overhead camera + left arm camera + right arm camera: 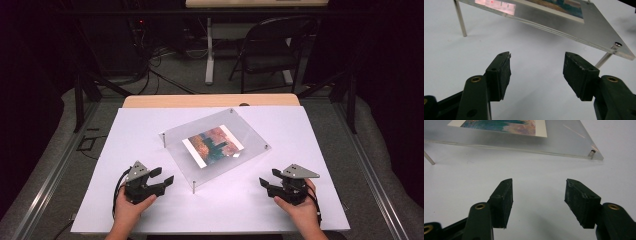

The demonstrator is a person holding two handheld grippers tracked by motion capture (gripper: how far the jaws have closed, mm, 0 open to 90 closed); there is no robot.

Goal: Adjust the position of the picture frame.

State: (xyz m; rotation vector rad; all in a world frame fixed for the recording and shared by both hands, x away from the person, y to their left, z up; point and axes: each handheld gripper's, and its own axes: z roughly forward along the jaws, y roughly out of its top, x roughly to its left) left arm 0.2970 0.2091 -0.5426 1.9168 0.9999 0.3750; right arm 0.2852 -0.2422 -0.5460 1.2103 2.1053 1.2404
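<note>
Dark curtains and shadow are surrounding the workspace, where a white board point(225, 200) is lying over a wooden table point(150, 101) whose far edge is peeking out behind it. Sitting near the middle of the board is a clear acrylic frame point(250, 134), turned at an angle and standing raised on thin metal legs point(194, 187) at its corners. Sandwiched inside it is a colourful print point(213, 145) with a white border, showing reds, oranges and teal; no writing on it is readable, and no brand or label is showing anywhere. From the left gripper view, a pinkish reflection point(495, 5) is glinting on the plate's surface and a small metal screw head point(618, 44) is capping the near corner. The left gripper point(162, 176) is resting on the board just beside the frame's near-left corner, held in the person's left hand point(129, 207), its jaws standing spread apart with nothing between them. The right gripper point(269, 180) is sitting near the frame's near-right side, gripped by the right hand point(299, 209), its jaws likewise wide apart and empty. Both are pointing inward toward the frame without touching it. Beyond the table, a black folding chair point(272, 50) is standing on the grey floor, with cables point(160, 60) trailing near a second table's white leg point(209, 50).
</note>
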